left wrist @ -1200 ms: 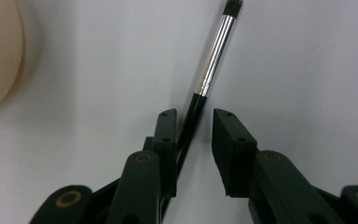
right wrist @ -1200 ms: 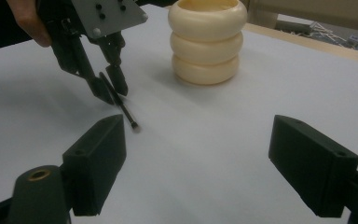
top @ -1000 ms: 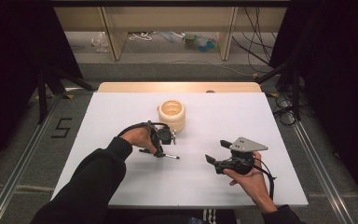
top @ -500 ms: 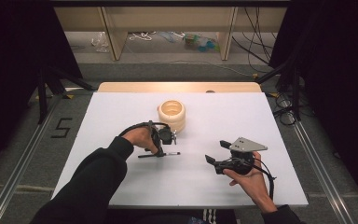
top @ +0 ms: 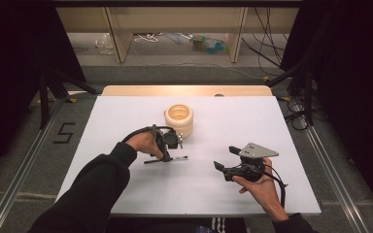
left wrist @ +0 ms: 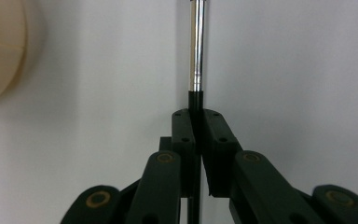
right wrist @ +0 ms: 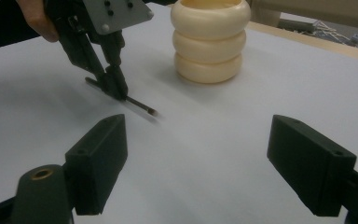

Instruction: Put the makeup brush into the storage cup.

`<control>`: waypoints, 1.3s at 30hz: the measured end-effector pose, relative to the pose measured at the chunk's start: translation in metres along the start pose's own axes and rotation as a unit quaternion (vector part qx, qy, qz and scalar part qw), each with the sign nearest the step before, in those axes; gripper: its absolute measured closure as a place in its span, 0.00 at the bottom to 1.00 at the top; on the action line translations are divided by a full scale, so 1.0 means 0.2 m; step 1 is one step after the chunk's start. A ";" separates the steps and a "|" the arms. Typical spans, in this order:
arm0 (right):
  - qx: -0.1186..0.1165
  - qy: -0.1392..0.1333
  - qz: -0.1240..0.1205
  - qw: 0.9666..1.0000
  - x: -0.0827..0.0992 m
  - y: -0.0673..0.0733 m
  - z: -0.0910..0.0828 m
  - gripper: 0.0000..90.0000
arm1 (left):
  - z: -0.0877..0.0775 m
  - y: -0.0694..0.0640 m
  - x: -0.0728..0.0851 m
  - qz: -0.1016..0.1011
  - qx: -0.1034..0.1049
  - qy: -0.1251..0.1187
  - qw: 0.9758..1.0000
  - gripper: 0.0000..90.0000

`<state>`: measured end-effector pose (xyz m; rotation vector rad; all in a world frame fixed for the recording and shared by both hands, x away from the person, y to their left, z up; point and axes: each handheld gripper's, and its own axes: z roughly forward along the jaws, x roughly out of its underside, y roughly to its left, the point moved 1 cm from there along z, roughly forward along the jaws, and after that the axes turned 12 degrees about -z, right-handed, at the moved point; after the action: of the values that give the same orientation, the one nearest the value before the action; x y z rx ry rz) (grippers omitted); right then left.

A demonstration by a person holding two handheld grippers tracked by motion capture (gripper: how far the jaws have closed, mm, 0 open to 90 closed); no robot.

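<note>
One thin brush [top: 167,159] on the white table [top: 126,111], just before the cream ribbed holder [top: 179,119], clamped by left hand-held gripper [top: 167,156]; right hand-held gripper [top: 226,164] nearby, jaws apart.

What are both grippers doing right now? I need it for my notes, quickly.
Left gripper: shut on the thin brush, which lies on the white table.
Right gripper: open, holding nothing.

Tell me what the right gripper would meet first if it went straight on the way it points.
Probably bare white table: right gripper aims between the pen and the cream holder; depth is unclear.
</note>
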<state>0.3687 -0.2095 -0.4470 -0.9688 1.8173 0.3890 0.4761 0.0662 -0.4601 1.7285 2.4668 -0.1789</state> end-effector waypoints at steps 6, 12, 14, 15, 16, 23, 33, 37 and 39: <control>-0.004 -0.005 0.005 1.000 0.00 0.00 0.00 0.23 | -0.09 0.01 0.01 -0.012 -0.001 -0.038 0.999 0.93; 0.002 -0.011 0.001 1.000 0.00 -0.01 0.01 0.23 | -0.20 0.04 0.04 -0.053 -0.008 -0.105 0.993 0.93; 0.003 -0.008 0.001 1.000 0.00 -0.01 0.00 0.23 | -0.24 0.05 0.05 -0.066 -0.012 -0.129 0.989 0.93; 0.003 -0.008 0.002 1.000 0.00 -0.01 0.00 0.23 | -0.24 0.05 0.06 -0.074 -0.012 -0.139 0.987 0.93; 0.003 -0.009 0.002 1.000 0.00 -0.01 0.00 0.23 | -0.25 0.05 0.06 -0.077 -0.015 -0.150 0.986 0.93; 0.005 -0.008 0.003 1.000 0.00 -0.01 0.00 0.23 | -0.32 0.06 0.13 -0.121 -0.030 -0.242 0.962 0.93; 0.008 -0.007 0.003 1.000 0.00 -0.01 0.00 0.23 | -0.37 0.06 0.19 -0.168 -0.037 -0.334 0.927 0.93; 0.009 0.001 0.004 1.000 0.00 -0.01 -0.01 0.23 | -0.40 0.07 0.21 -0.193 -0.033 -0.373 0.907 0.93; 0.008 -0.001 0.008 1.000 0.00 -0.01 0.00 0.23 | -0.42 0.08 0.22 -0.208 -0.027 -0.396 0.894 0.93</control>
<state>0.3697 -0.2118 -0.4466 -0.9434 1.8236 0.3853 0.4728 0.1263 -0.3860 0.8081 2.1055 -0.6887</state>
